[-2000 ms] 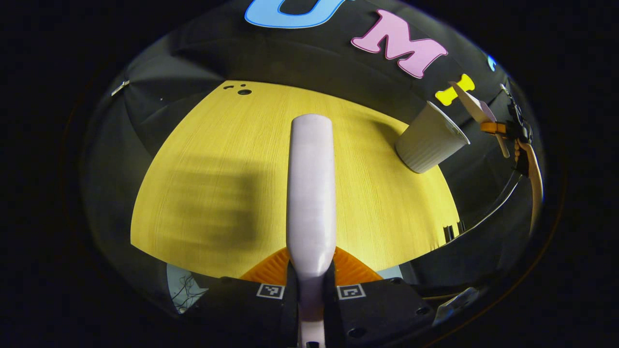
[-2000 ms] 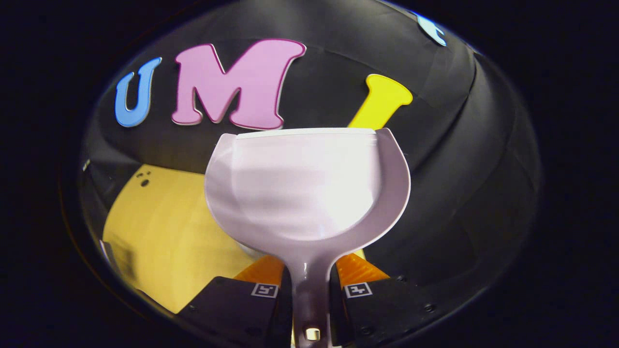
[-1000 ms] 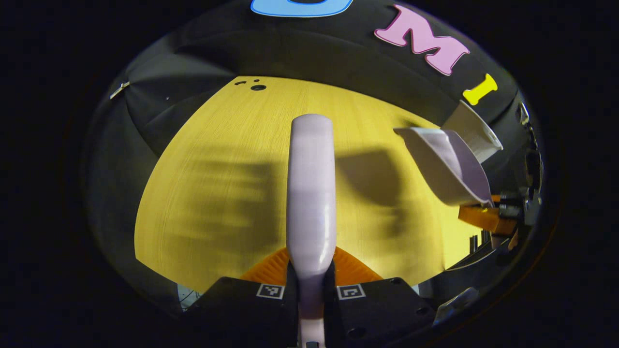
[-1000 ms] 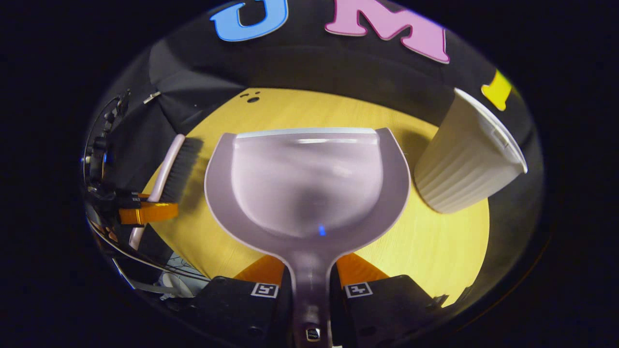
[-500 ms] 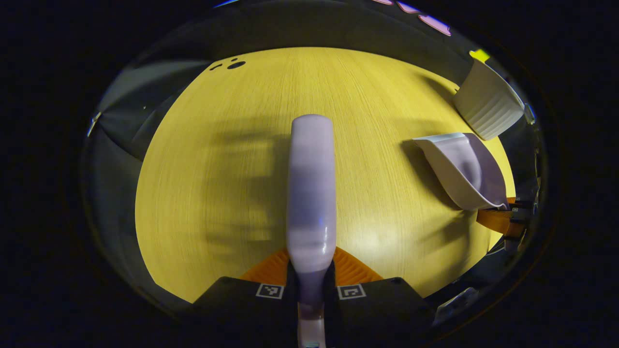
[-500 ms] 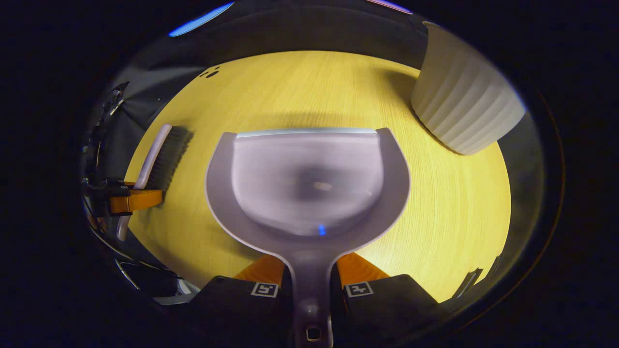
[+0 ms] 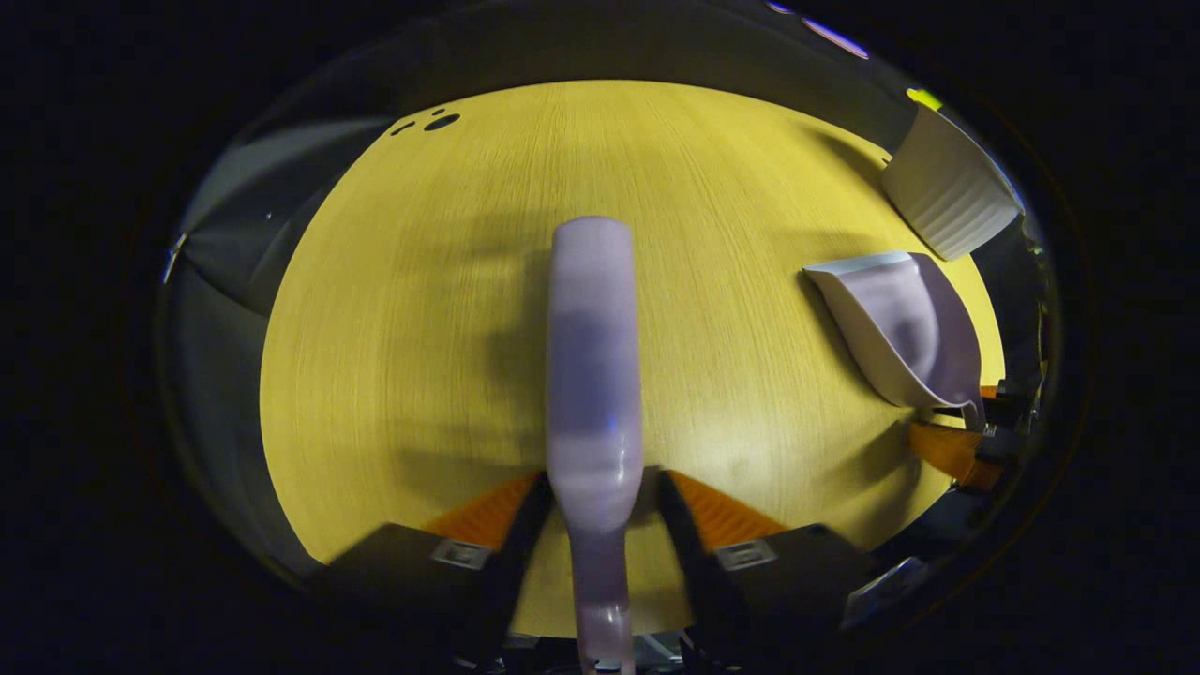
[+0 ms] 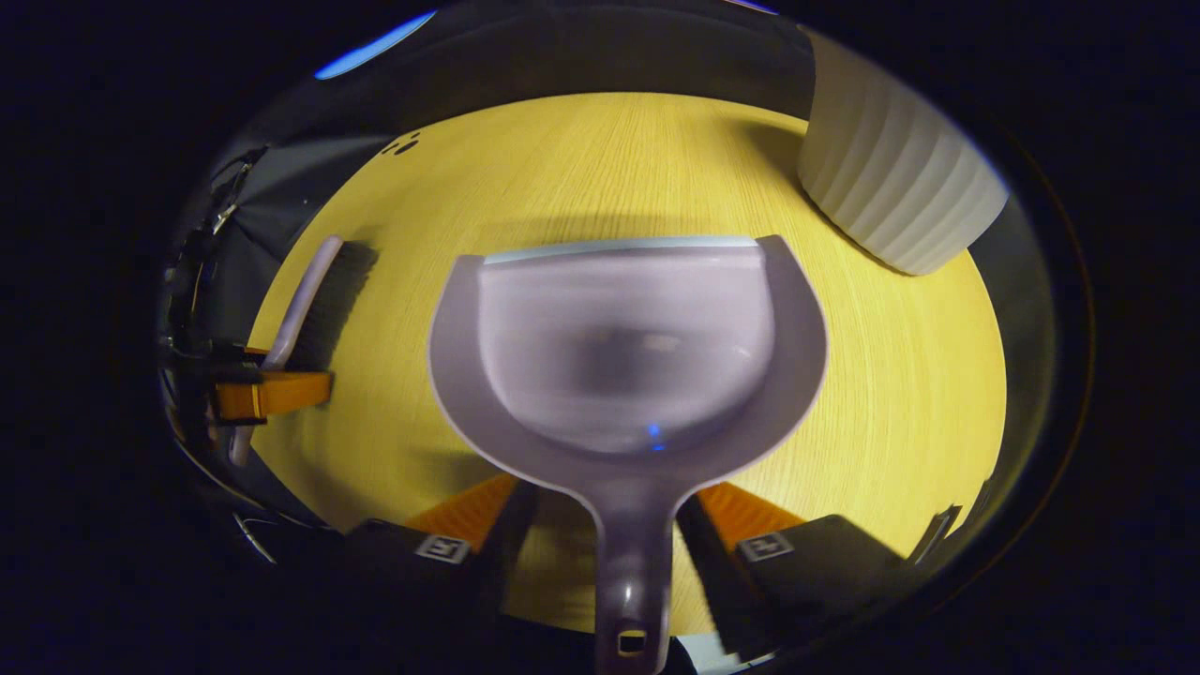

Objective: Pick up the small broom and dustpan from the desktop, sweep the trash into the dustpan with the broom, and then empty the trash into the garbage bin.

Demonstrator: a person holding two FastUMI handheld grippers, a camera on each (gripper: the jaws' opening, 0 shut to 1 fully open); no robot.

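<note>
Now my left gripper [image 7: 595, 511] has its jaws spread beside the broom [image 7: 591, 375] — my right gripper [image 8: 605, 525] likewise beside the dustpan [image 8: 626, 347], on the desktop [image 8: 891, 375] near the garbage bin [image 8: 891, 197] in the far right corner.

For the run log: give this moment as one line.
left gripper: open, broom released | right gripper: open, dustpan released | bin: upright on desktop

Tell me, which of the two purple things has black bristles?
The long, narrow pale purple plastic broom, lying on the yellow wooden table: dark bristles run along one side. The pale purple plastic dustpan is a wide scoop with none.
</note>
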